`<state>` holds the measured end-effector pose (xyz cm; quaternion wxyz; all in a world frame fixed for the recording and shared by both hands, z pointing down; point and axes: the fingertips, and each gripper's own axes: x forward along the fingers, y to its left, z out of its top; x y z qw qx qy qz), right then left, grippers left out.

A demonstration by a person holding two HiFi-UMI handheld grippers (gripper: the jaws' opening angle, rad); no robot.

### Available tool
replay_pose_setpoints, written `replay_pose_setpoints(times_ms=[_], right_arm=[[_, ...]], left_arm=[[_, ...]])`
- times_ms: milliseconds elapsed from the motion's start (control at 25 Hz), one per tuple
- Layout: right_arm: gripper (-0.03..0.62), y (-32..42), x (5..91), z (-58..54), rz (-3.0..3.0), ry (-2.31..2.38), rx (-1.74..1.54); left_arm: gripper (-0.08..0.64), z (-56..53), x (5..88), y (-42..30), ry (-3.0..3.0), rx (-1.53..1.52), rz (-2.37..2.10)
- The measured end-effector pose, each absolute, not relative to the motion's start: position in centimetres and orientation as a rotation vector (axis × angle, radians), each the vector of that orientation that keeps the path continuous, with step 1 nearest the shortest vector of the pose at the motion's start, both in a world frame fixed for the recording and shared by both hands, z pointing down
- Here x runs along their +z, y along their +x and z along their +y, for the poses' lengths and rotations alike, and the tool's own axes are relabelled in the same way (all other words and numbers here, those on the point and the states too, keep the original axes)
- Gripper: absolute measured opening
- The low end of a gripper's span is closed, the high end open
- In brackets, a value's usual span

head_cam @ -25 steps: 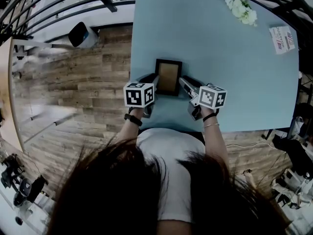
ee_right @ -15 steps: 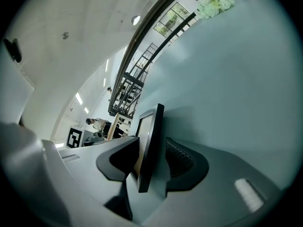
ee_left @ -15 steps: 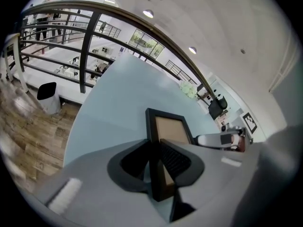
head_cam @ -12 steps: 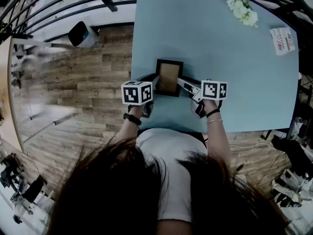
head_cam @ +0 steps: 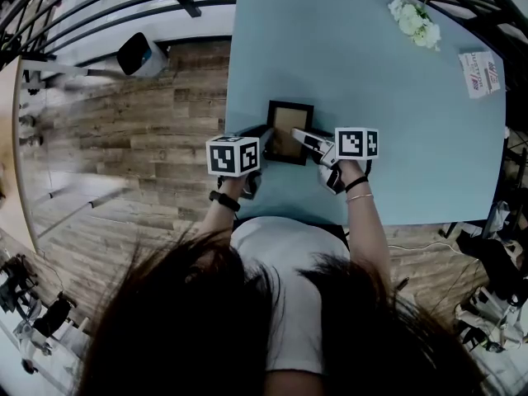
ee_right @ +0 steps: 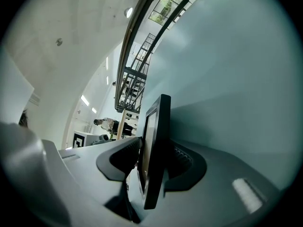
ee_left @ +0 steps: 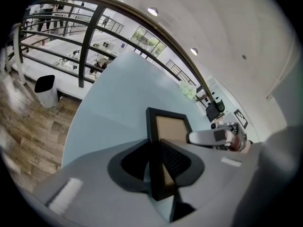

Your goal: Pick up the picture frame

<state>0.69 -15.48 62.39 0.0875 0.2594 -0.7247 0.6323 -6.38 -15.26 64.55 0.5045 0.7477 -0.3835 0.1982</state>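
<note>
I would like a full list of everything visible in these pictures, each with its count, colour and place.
table: 1, light blue, centre.
picture frame: 1, black, tan inside, table's near edge.
flowers: 1 bunch, white, table's far right.
card: 1, white, printed, table's right edge.
bin: 1, white, on the floor, left.
railing: 1, black, beyond the table.
floor: 1, brown wood, left.
left tongs: 1, grey, shut on the frame's left side.
right tongs: 1, grey, jaws have just been opening, frame's right side between them.
</note>
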Motion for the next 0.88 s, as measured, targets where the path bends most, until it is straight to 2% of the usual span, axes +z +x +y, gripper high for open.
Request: replay_pose_setpoints(times_ms=[360,560,880], right_arm=[[0.141,-0.8,62.3,-16.6,-2.163,0.773,1.945],[0.062,-0.5,63.0,-16.8,-2.132,0.795,1.955],[0.034,-0.4,62.9,-16.9,-2.138,0.774,2.035]], left_arm=[[0.115,-15.3,64.5,-6.5,1.791,0.475,-0.915],[0.117,-15.2,64.7,-6.4,1.785,0.462,-0.904],[0.117,-15.2,64.7,-6.3,1.783,0.464,-0.903]])
